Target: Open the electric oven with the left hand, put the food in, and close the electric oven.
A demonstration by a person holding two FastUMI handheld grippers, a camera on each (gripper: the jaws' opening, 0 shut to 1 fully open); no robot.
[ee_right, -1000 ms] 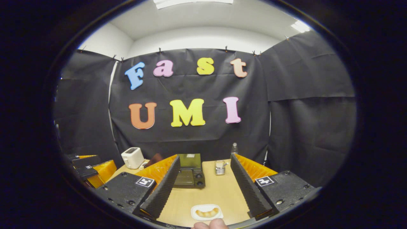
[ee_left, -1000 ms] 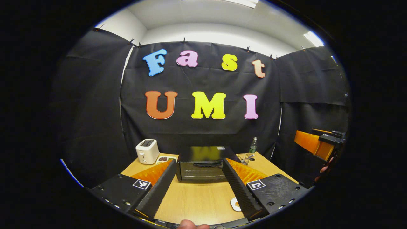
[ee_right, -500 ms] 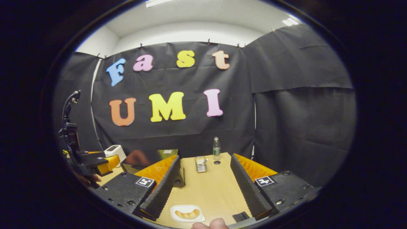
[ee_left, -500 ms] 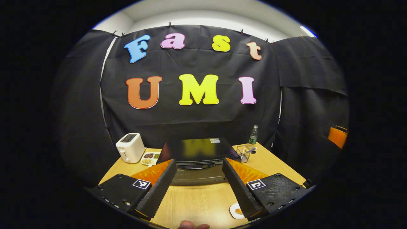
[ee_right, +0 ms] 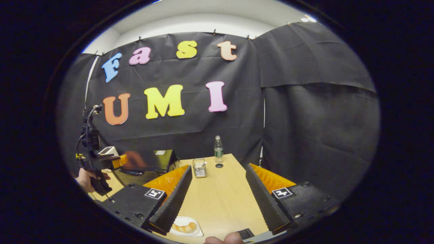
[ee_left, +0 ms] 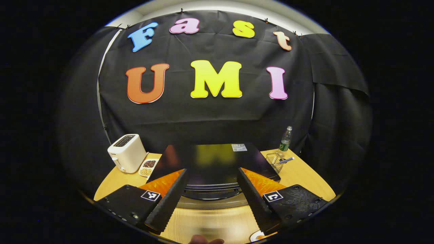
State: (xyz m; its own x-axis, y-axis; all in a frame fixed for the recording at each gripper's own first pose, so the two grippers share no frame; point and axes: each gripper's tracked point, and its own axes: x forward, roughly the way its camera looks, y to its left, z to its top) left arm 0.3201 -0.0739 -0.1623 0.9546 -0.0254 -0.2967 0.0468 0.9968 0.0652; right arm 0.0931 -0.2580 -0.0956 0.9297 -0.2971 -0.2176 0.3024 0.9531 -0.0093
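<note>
The black electric oven (ee_left: pixel 217 159) stands mid-table, its door shut and its curved handle (ee_left: pixel 212 195) low between my left gripper's fingers. My left gripper (ee_left: pixel 212 171) is open, close in front of the oven and touching nothing. The food, a golden pastry (ee_right: pixel 184 227) on a small white plate (ee_right: pixel 195 232), lies at the table's near edge, partly hidden behind a finger of my right gripper (ee_right: pixel 218 166). That gripper is open and holds nothing. In the right gripper view the oven (ee_right: pixel 149 162) sits at the left, with the left gripper (ee_right: pixel 101 161) and a hand (ee_right: pixel 83 179) before it.
A white toaster (ee_left: pixel 127 153) and a small dish of beans (ee_left: pixel 147 167) stand left of the oven. A wire basket (ee_left: pixel 276 162) and a green-labelled bottle (ee_left: pixel 285 139) stand to its right. The wooden table (ee_right: pixel 220 196) spreads out between my right fingers.
My left gripper has moved forward and down to the oven, which now looms larger. My right gripper has swung rightward, so the plate slid left in its view.
</note>
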